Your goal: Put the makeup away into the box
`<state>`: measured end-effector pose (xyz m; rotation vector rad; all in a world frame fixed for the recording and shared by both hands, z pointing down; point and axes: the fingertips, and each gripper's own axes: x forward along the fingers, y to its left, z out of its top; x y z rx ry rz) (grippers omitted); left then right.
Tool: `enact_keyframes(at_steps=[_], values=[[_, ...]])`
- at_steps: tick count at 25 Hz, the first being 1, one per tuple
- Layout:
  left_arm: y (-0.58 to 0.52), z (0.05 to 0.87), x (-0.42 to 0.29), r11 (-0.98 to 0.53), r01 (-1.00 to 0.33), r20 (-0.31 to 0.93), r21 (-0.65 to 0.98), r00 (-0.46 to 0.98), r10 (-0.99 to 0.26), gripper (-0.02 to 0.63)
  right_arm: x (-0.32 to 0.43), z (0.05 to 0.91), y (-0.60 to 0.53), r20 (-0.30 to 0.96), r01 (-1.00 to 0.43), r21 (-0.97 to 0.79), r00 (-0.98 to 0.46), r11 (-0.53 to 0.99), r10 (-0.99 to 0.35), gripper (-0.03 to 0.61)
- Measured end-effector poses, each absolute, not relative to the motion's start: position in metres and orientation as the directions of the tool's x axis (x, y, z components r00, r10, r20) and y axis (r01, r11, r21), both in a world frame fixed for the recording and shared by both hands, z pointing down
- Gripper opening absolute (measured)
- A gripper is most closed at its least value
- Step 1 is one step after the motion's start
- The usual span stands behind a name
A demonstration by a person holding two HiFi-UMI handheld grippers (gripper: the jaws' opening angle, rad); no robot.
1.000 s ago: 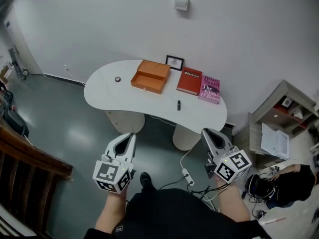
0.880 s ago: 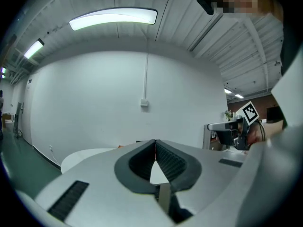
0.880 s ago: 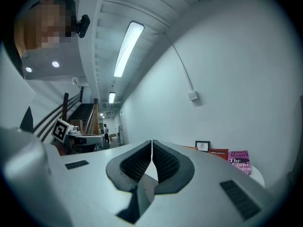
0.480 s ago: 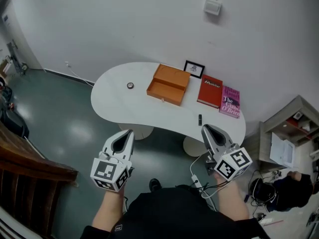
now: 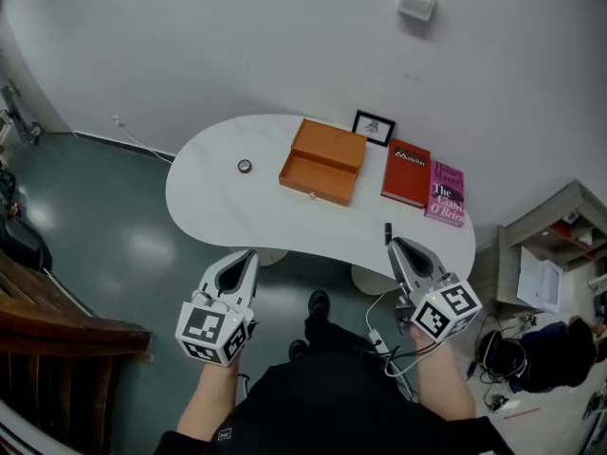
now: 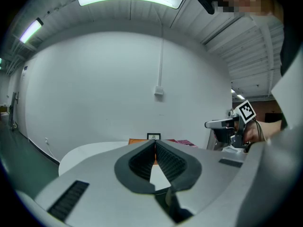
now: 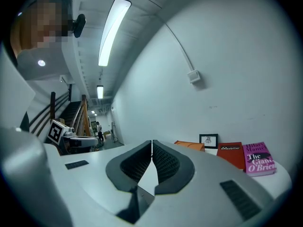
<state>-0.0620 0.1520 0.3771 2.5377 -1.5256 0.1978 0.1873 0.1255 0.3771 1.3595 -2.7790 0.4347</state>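
Note:
An open orange box [image 5: 322, 164] sits on the white table [image 5: 218, 207], toward the back. A small round compact [image 5: 245, 166] lies left of the box. A slim black makeup stick [image 5: 387, 229] lies near the table's front edge, just beyond my right gripper [image 5: 392, 245]. That gripper is shut and empty, level with the table's front edge. My left gripper [image 5: 248, 254] is also shut and empty, in front of the table. The box's edge [image 7: 189, 145] shows past the shut right gripper [image 7: 151, 141]. The left gripper [image 6: 155, 141] has its tips together.
A red book [image 5: 406, 173], a pink book [image 5: 446, 192] and a small picture frame [image 5: 374, 126] lie right of the box. A power strip with cables [image 5: 375, 335] is on the floor under the table. A shelf unit [image 5: 550, 245] stands at right, a wooden stair rail [image 5: 57, 320] at left.
Both grippers have come forward toward the table, staying shut. The table now lies nearer, and the right gripper's tip reaches its front edge by the black stick.

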Motion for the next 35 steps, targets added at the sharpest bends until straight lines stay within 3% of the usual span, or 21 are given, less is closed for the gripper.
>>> enact_keyframes(at_steps=[22,27,35], values=[[-0.062,0.38,-0.07,-0.511,-0.858,0.275,0.047,0.503,-0.819,0.012,0.167,0.407,-0.093,0.17,-0.768,-0.321,-0.623,0.554,-0.764,0.037],[-0.098,0.388,-0.092,-0.566,-0.822,0.272,0.069,0.561,-0.782,0.012,0.159,0.408,-0.111,0.208,-0.824,-0.296,-0.55,0.483,-0.809,0.037],[-0.161,0.391,-0.102,-0.68,-0.73,0.265,0.065,0.669,-0.694,0.012,0.191,0.421,-0.115,0.291,-0.929,-0.273,-0.328,0.251,-0.899,0.037]])
